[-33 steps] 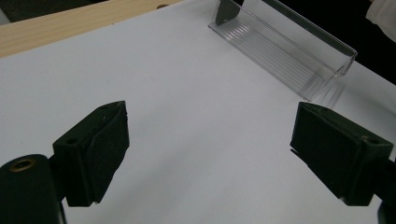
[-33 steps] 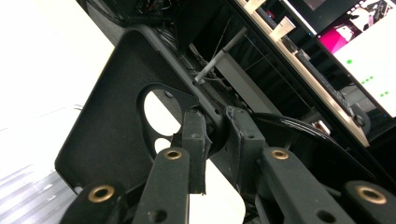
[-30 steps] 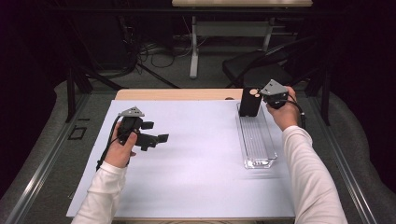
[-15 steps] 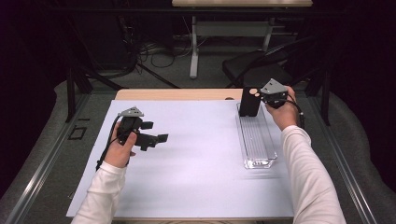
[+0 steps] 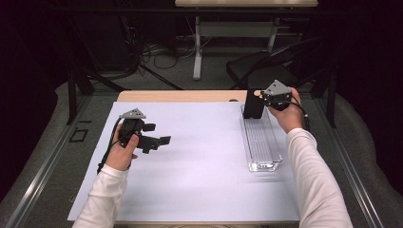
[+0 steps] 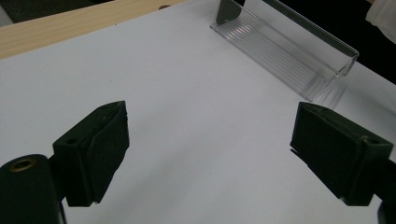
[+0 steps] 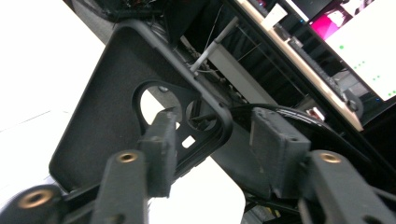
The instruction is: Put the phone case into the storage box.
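Right tongs (image 7: 212, 154) just opening, astride black phone case (image 7: 112, 121) edge, clear tray (image 5: 261, 142) end

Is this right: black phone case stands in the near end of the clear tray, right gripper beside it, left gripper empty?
Not quite: the black phone case stands at the far end of the clear tray, as the high view shows. The right gripper is beside it, and the left gripper is empty.

Left gripper (image 5: 159, 141) level, jaws wide apart, right gripper (image 5: 260, 102) raised, jaws just been opening
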`<act>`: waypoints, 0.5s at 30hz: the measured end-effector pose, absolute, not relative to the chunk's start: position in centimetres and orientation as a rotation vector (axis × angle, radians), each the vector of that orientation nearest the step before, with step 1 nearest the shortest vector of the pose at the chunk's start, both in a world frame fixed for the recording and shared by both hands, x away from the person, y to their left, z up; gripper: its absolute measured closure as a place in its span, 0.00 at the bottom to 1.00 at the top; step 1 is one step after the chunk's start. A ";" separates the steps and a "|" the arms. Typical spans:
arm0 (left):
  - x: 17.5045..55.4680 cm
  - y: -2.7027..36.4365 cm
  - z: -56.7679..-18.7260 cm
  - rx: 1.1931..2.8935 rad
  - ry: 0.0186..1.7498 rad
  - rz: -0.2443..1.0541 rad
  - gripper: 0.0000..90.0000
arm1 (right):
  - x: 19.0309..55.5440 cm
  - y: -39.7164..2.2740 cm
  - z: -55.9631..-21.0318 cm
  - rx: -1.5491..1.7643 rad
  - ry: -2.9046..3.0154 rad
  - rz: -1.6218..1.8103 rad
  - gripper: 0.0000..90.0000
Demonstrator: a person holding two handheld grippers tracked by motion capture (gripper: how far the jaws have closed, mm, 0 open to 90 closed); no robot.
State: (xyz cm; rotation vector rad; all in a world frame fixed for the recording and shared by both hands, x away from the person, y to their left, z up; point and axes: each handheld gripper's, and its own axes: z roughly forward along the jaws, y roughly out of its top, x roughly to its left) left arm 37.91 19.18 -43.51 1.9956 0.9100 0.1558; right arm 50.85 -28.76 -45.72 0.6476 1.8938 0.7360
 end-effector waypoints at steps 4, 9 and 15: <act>37.9 19.2 -43.4 1.994 0.907 0.158 0.13 | 50.6 -28.6 -45.5 0.668 1.885 0.730 0.50; 37.9 19.4 -43.3 1.993 0.903 0.161 0.13 | 50.2 -28.6 -45.0 0.732 1.881 0.748 0.41; 37.9 19.4 -43.2 1.982 0.902 0.162 0.13 | 49.2 -28.3 -44.3 0.824 1.859 0.789 0.30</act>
